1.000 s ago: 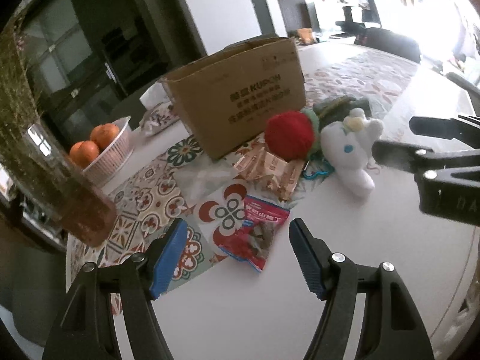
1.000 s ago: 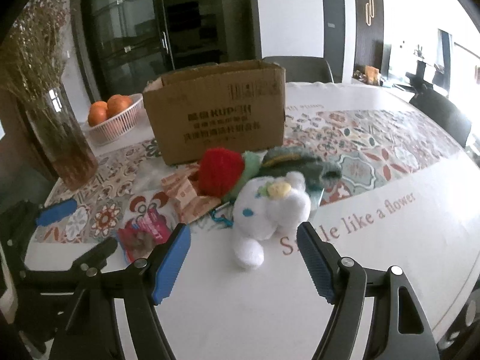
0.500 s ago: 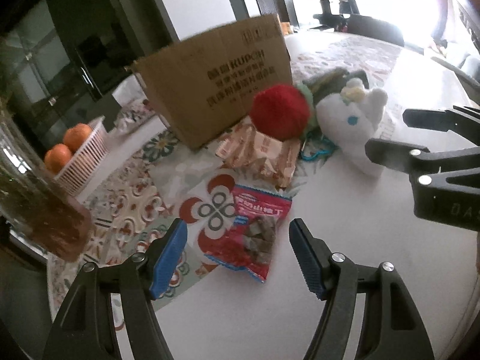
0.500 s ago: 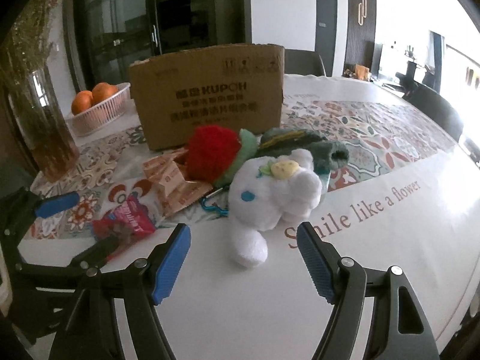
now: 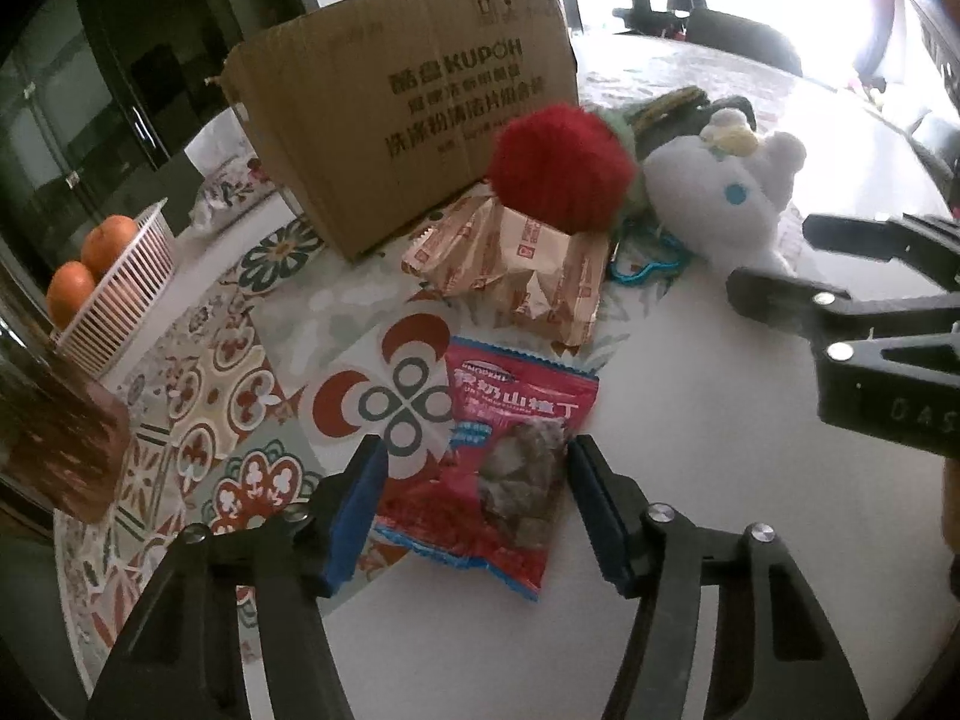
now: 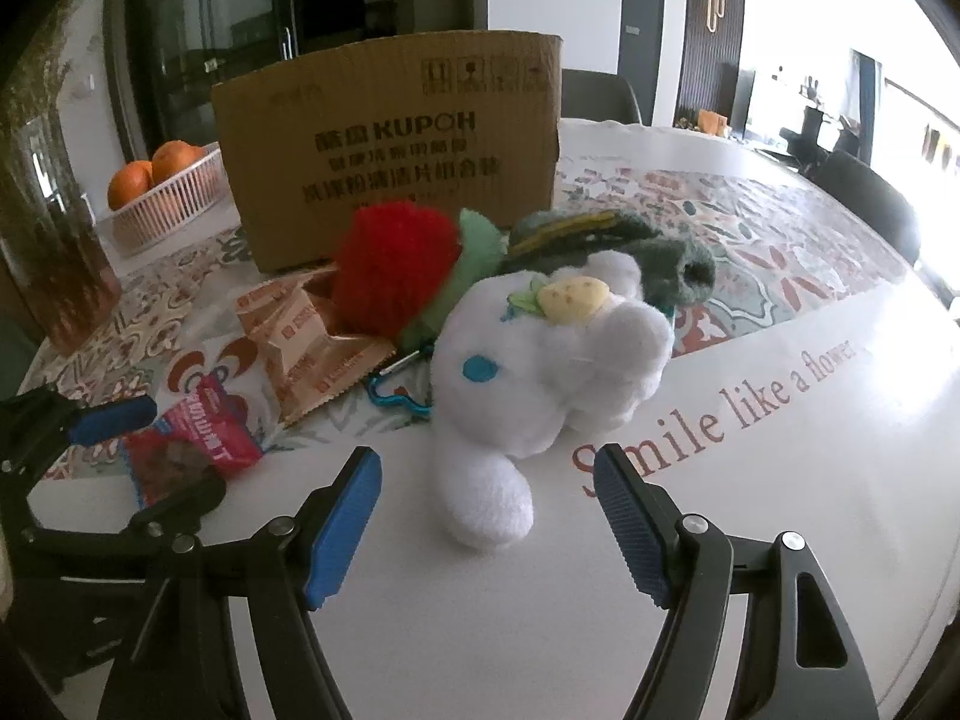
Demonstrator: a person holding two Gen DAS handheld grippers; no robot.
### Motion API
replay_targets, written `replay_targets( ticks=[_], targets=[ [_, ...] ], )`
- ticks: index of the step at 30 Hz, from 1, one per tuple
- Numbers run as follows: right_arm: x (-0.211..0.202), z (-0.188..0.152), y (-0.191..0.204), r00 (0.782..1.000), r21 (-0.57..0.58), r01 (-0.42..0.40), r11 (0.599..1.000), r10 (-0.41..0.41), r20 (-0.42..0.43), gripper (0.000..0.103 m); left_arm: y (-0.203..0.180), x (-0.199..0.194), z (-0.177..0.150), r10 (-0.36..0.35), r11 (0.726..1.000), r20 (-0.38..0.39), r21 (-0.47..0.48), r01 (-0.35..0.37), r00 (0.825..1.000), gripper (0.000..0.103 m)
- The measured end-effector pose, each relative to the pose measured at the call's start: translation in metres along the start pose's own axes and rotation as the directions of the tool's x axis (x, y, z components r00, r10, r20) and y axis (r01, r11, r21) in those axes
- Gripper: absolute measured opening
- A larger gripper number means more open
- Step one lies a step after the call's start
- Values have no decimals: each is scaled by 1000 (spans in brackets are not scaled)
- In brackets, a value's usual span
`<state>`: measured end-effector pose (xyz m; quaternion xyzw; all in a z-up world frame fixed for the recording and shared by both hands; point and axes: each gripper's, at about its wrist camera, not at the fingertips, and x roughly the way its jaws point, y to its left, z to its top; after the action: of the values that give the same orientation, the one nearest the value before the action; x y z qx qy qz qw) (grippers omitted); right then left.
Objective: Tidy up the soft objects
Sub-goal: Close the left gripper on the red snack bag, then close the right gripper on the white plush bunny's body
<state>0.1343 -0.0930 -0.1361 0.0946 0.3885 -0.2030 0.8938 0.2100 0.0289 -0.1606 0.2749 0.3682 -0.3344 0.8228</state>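
A red snack bag [image 5: 510, 456] lies flat on the table between the blue pads of my left gripper [image 5: 477, 462]. Its jaws are closing, with the pads at the bag's edges and no squeeze visible. My right gripper [image 6: 487, 468] stands open around the foot of a white plush toy [image 6: 552, 360]. Behind that toy sit a red fluffy ball plush [image 6: 396, 270] and a dark green plush [image 6: 618, 246]. Tan snack packs [image 5: 522, 264] lie in front of the open cardboard box [image 5: 408, 138]. The right wrist view shows the left gripper [image 6: 150, 462] at the red bag [image 6: 192, 438].
A white basket [image 5: 120, 300] of oranges stands at the back left. A glass vase [image 5: 54, 438] with dried stems is near the left table edge. A blue carabiner [image 6: 396, 396] lies beside the white plush. Chairs stand beyond the table.
Both grippers have come down toward the table. The left one now straddles the red snack bag with narrower jaws. The right one has drawn in around the white plush's foot.
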Motion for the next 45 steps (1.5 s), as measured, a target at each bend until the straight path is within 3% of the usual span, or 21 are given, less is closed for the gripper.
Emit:
replay_targets(
  ticks=[9, 15, 25, 29, 34, 39, 45],
  targets=[
    [6, 2, 1, 1000, -3, -16, 1000, 15, -10, 74, 12, 7, 0, -93, 988, -4, -121, 92, 996, 55],
    [8, 2, -2, 1000, 4, -27, 1000, 27, -14, 74, 14, 8, -1, -96, 971, 1, -219, 94, 995, 52],
    [11, 6, -9, 997, 20, -66, 998, 66, -27, 75, 16, 8, 3, -71, 928, -13, -368, 62, 997, 49],
    [11, 6, -10, 996, 29, -80, 996, 81, -26, 74, 18, 5, 1, -86, 890, 8, -449, 80, 996, 40],
    [11, 7, -12, 995, 26, -92, 995, 93, -20, 74, 17, 1, 0, -89, 853, 30, -514, 91, 996, 39],
    [12, 8, -15, 994, 40, -110, 993, 111, -26, 74, 16, -5, 1, -67, 836, 42, -544, 79, 997, 39],
    [14, 10, -17, 990, 43, -135, 990, 136, -21, 75, 14, -19, 3, -2, 835, 76, -548, 43, 997, 39]
  ],
)
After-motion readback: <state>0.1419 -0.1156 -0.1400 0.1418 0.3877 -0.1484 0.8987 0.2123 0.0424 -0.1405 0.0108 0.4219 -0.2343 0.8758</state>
